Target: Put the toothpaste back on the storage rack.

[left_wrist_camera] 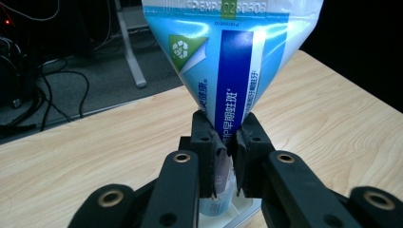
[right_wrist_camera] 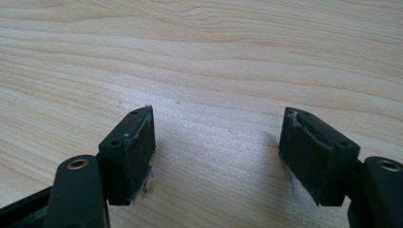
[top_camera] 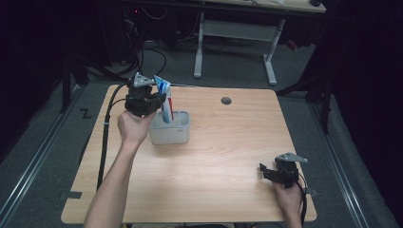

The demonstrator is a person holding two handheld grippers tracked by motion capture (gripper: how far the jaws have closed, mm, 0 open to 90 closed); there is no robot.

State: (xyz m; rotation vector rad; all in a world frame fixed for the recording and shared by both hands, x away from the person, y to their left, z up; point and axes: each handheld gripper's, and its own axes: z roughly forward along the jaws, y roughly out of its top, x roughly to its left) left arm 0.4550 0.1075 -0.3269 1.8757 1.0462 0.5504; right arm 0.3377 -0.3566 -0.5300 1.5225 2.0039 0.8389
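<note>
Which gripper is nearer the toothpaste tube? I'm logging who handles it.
Left. The left gripper is shut on the toothpaste tube above the holder; the right gripper rests across the table.

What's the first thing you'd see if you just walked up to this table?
The blue and white toothpaste tube, pinched by the left gripper and standing in a grey holder at the table's far left. Then the right gripper, jaws wide apart over bare wood at the near right corner.
</note>
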